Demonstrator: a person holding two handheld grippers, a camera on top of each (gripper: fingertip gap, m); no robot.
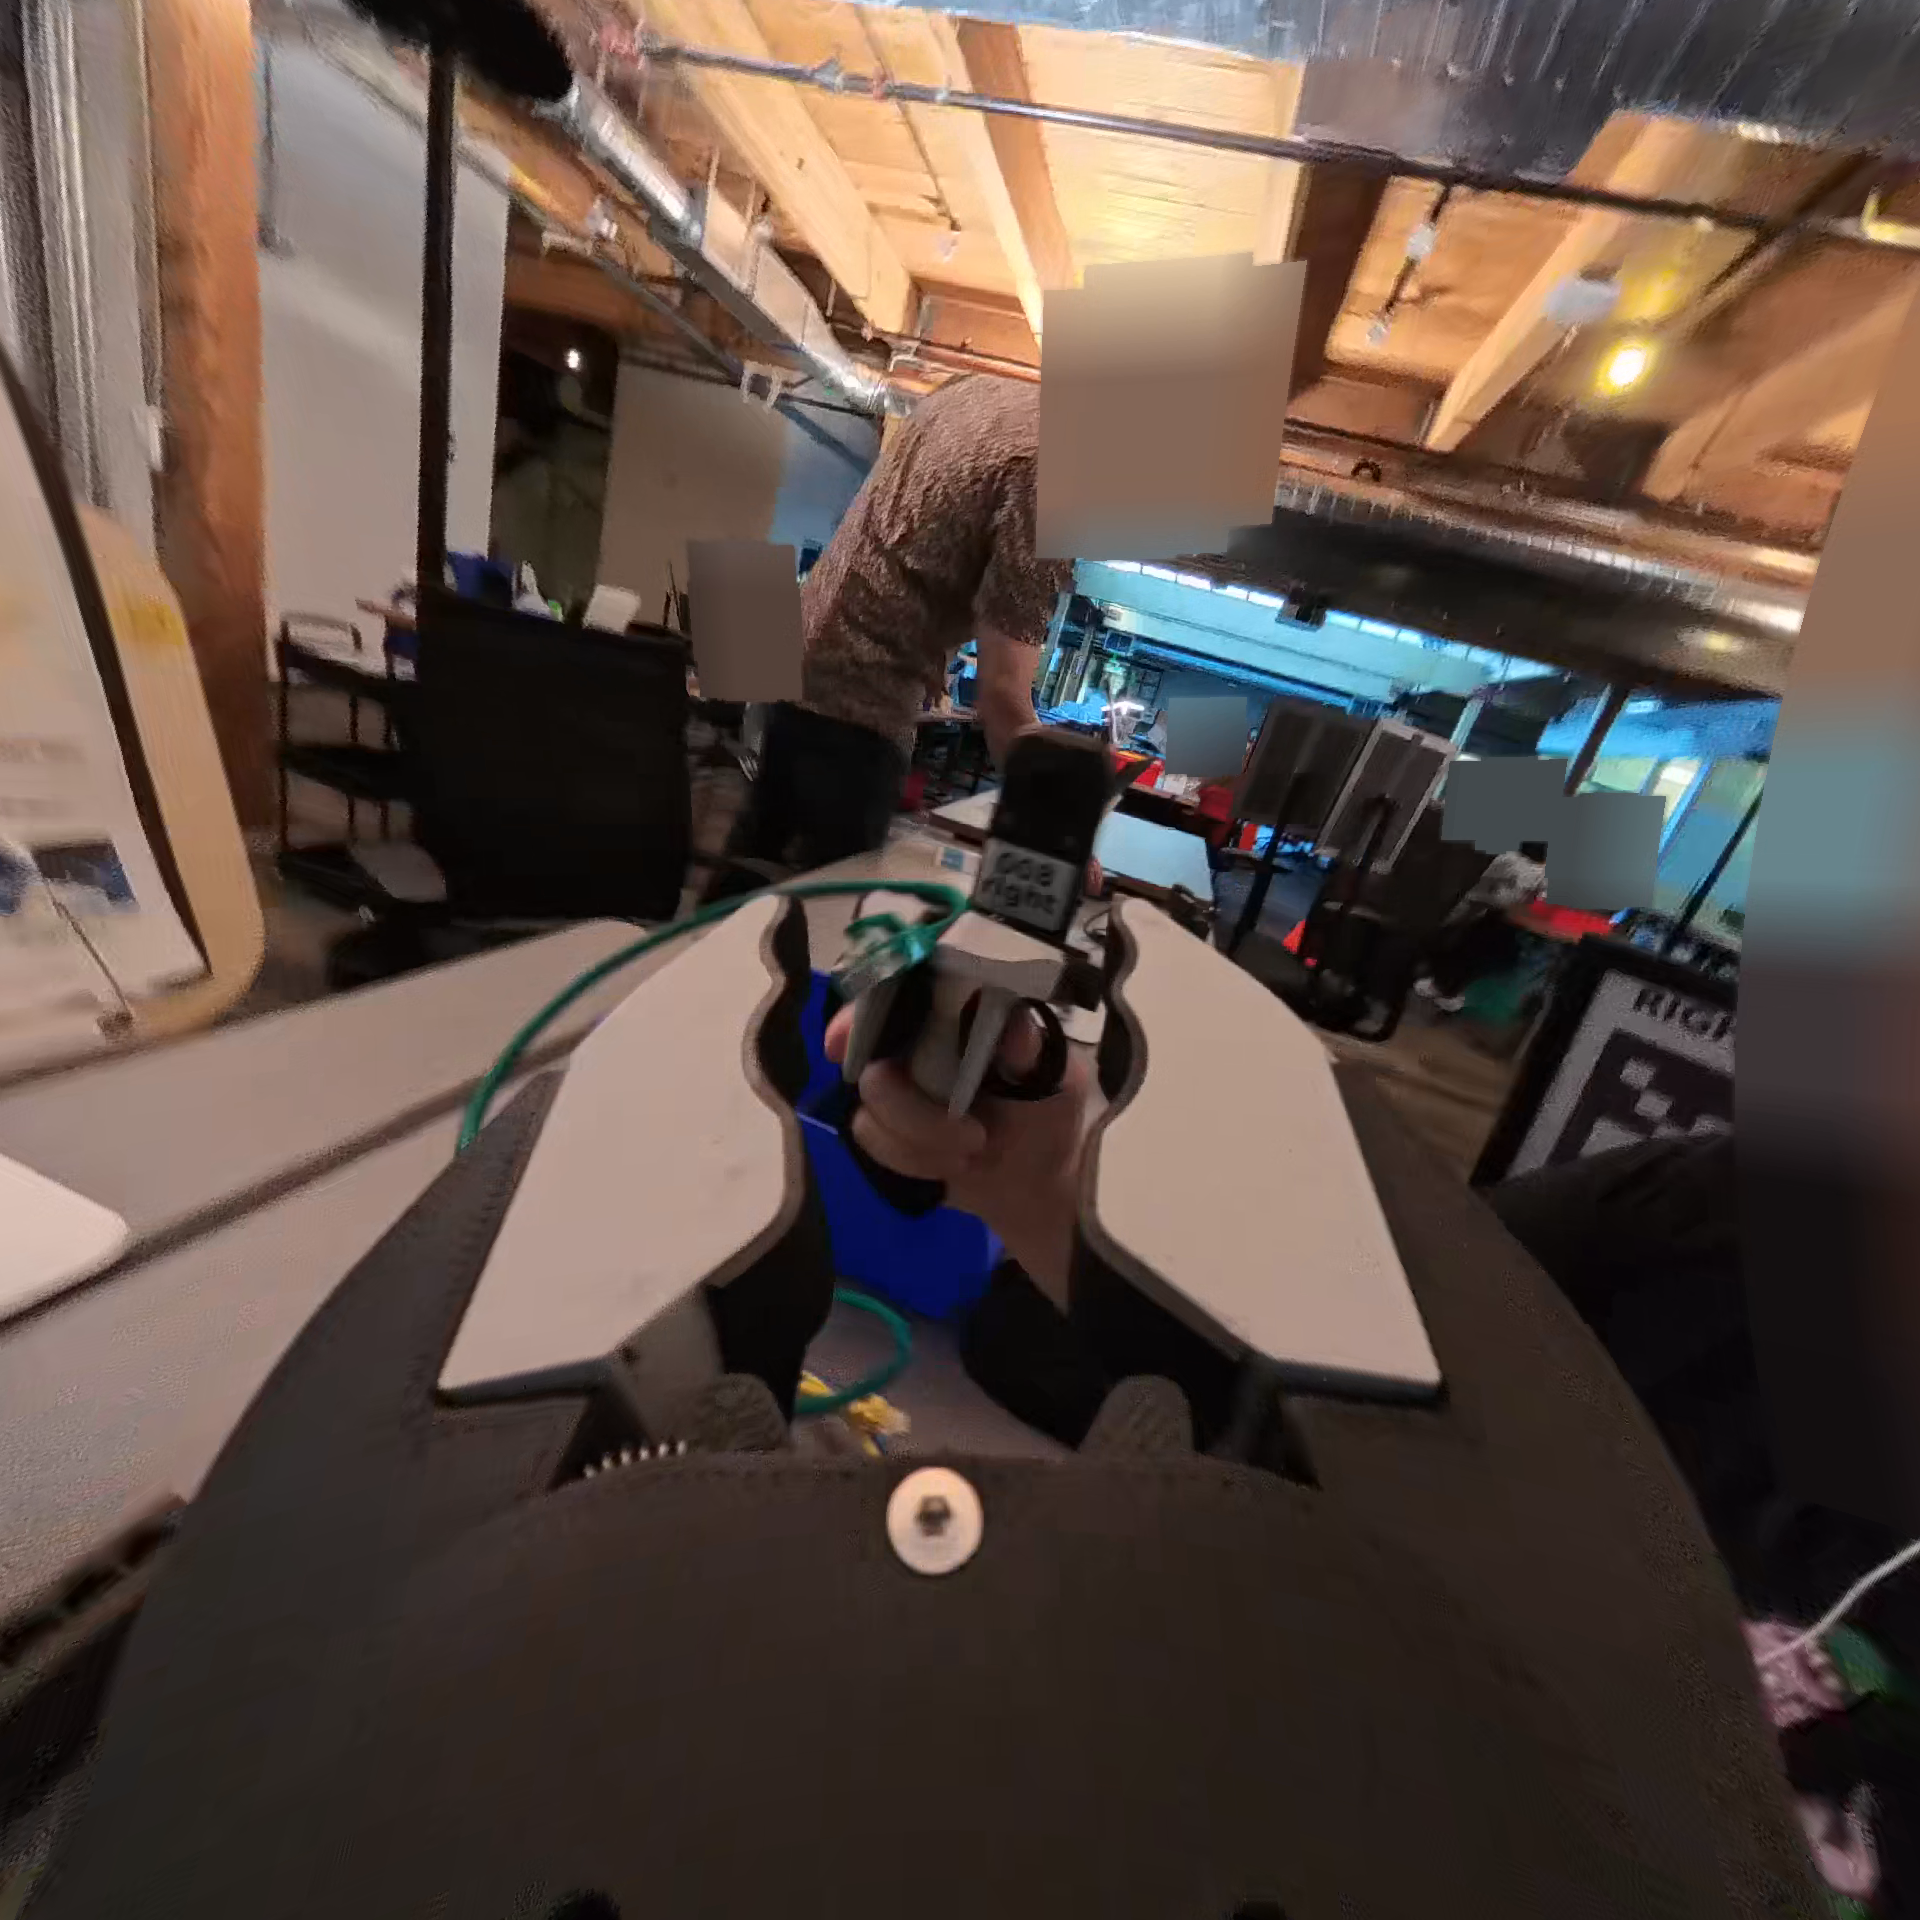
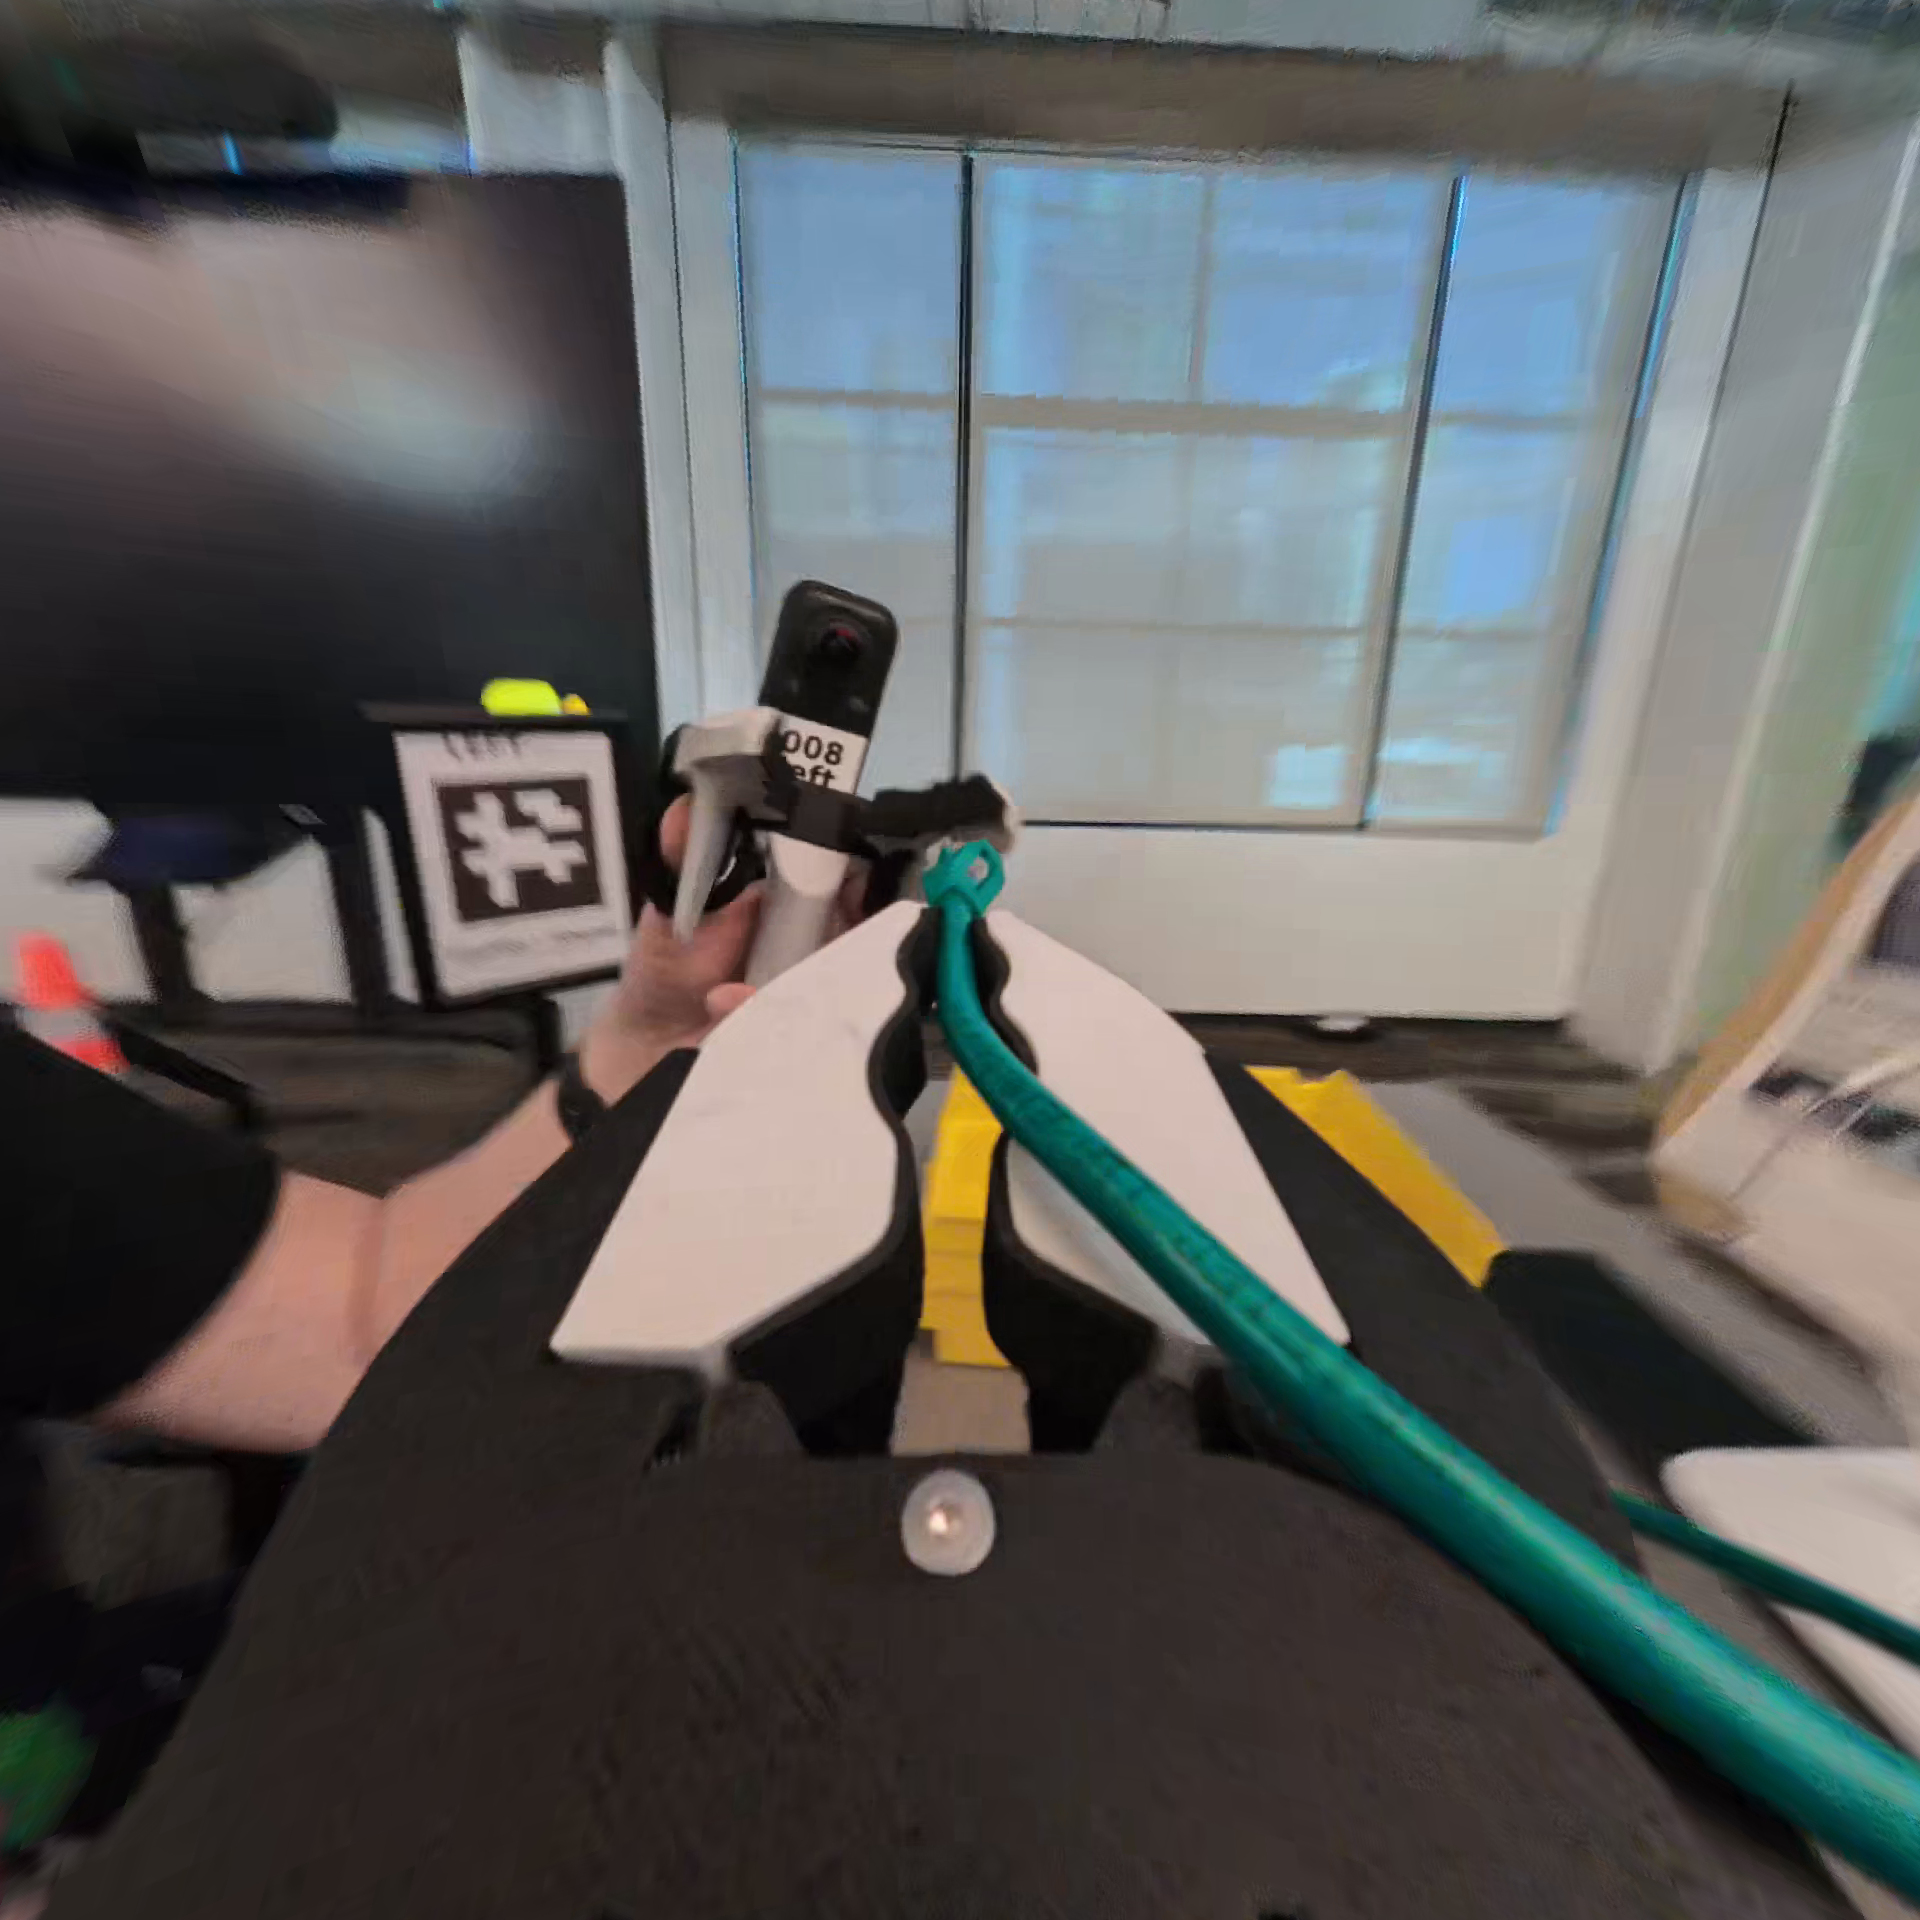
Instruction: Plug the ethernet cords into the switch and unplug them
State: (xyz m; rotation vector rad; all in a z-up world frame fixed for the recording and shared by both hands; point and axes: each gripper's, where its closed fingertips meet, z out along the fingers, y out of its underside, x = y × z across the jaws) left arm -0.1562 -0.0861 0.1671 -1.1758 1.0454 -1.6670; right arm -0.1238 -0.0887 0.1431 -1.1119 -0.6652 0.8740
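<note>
My right gripper (image 2: 951, 920) is shut on a green ethernet cord (image 2: 1195, 1226) just behind its plug (image 2: 966, 873), which sticks out past the fingertips. The cord runs back over the right finger to the lower right. My left gripper (image 1: 956, 925) is open and empty. It faces the right gripper (image 1: 935, 966), and the green plug (image 1: 878, 951) sits between its fingertips; I cannot tell if they touch. In the right wrist view the left gripper (image 2: 945, 805), held in a hand, is just behind the plug. No switch is in view.
A blue bin (image 1: 894, 1226) and yellow plugs (image 1: 862, 1413) lie on the grey table (image 1: 260, 1195) below the left gripper. A yellow bin (image 2: 1351, 1143) sits under the right gripper. A white object (image 2: 1787, 1507) is at the lower right. A person (image 1: 914, 582) stands behind.
</note>
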